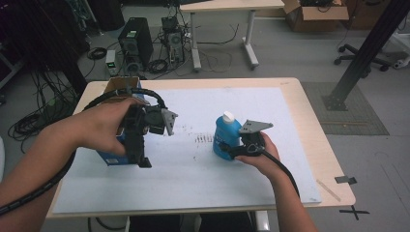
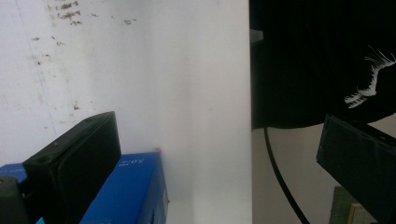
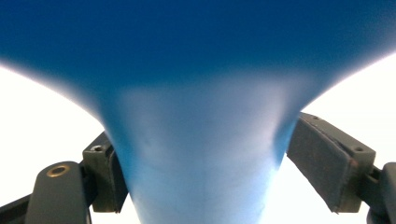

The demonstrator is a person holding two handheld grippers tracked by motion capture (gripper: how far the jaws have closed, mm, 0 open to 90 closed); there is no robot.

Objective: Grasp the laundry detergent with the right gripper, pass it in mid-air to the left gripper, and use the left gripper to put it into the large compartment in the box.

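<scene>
A workshop floor with computer towers, tangled cables and a second desk is lying behind a light wooden table [image 1: 309, 125], whose top is carrying a white, flat mat [image 1: 208, 179] smudged with dark specks near its centre.

At 3 o'clock of the mat's centre a blue plastic bottle [image 1: 226, 137] with a white cap [image 1: 228, 116] is standing upright, long axis vertical, cap pointing up. The right gripper [image 1: 231, 151], held in the right hand [image 1: 263, 157], is reaching in from the bottle's 4 o'clock side and is closing on its lower body. In the right gripper view the smooth blue wall is pinching inward between the two padded jaws, both pads touching it, so the jaws are grasping the bottle. A grey three-cornered plate [image 1: 255, 126] is sitting on top of this gripper.

At 9 o'clock of the mat's centre a blue cardboard box [image 1: 110, 157] with straight edges is resting on the mat, largely covered by the left hand [image 1: 104, 128]. The left gripper [image 1: 140, 157] is pointing downward beside the box. In the left gripper view its two black jaws are standing wide apart, released, one jaw just beside the box's blue printed face [image 2: 126, 191], nothing between them. A ribbed black cable [image 1: 43, 186] is trailing from this gripper along the forearm.

An open brown carton [image 1: 121, 83] is sitting at the table's 10 o'clock corner; its contents cannot be made out.
</scene>
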